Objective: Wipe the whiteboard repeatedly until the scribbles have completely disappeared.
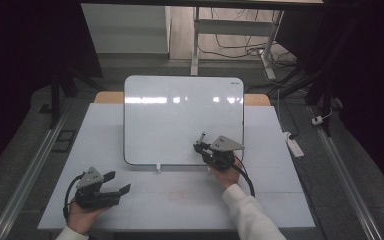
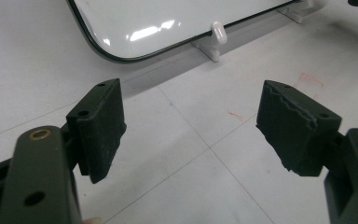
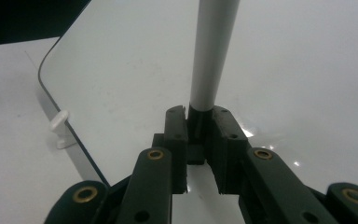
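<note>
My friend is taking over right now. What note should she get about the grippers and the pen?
Left gripper: open, holding nothing, low over the table in front of the whiteboard.
Right gripper: shut on the marker, which points out over the whiteboard's lower right part.
Done: marker picked up and brought to the board.
Left: the board looks blank, so any writing is probably still to do. I cannot tell whether the marker is capped.

The pale grey tiled tabletop [image 1: 145, 200] stands on a grey carpeted floor [image 1: 25, 150] in a dim room with dark sides. Behind it are a white cabinet [image 1: 125, 27] and a white metal desk frame [image 1: 230, 30] over tangled black cables [image 1: 240, 50]. A white power strip [image 1: 294, 144] lies on the floor.
</note>
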The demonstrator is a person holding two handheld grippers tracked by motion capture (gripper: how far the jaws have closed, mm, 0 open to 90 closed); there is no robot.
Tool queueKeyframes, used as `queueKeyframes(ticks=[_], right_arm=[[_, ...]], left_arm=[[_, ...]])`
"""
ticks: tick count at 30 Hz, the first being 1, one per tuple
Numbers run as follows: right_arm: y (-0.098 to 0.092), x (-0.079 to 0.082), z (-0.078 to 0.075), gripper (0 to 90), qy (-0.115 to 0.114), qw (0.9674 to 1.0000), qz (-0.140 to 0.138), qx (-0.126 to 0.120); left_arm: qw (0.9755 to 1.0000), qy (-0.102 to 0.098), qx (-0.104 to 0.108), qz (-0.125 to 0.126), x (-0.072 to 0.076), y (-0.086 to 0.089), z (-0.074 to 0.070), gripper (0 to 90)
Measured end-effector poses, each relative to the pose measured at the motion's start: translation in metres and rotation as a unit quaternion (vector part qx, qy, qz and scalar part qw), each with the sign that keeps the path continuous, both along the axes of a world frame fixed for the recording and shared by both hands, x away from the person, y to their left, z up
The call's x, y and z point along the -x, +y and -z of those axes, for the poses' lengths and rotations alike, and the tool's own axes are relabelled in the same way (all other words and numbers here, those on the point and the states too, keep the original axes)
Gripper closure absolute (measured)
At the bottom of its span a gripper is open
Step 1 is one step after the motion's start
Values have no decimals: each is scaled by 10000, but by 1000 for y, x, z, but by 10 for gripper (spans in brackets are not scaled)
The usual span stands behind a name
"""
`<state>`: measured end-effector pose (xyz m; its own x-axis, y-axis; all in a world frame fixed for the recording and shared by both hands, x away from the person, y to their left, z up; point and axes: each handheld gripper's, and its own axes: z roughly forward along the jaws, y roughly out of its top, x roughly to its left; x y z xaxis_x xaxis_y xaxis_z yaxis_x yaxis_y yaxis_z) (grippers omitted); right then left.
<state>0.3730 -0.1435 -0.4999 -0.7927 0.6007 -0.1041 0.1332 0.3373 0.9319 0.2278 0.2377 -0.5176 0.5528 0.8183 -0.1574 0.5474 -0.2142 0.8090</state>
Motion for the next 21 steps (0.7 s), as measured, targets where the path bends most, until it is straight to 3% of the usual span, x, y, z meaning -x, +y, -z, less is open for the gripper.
queueKeyframes(ticks=[3, 5, 8, 10, 16, 21], right_arm=[[8, 8, 5, 776, 90, 9987, -331, 372], [6, 8, 4, 776, 92, 9982, -358, 465], [-8, 3, -3, 775, 201, 9996, 76, 173], [-10, 6, -6, 775, 190, 9991, 153, 339], [-14, 24, -21, 775, 377, 9992, -108, 124], [-16, 43, -27, 774, 649, 9968, -448, 137]], left_arm=[[10000, 10, -17, 12, -1, -1, 0, 241], [10000, -4, -17, 14, 0, -1, 0, 241], [10000, -20, 2, -8, 0, 0, -1, 242], [10000, -45, 4, -22, 0, -1, -1, 242], [9998, -182, 37, -16, 1, -2, -5, 246], [9991, -402, 93, 2, 2, -4, -11, 251]])
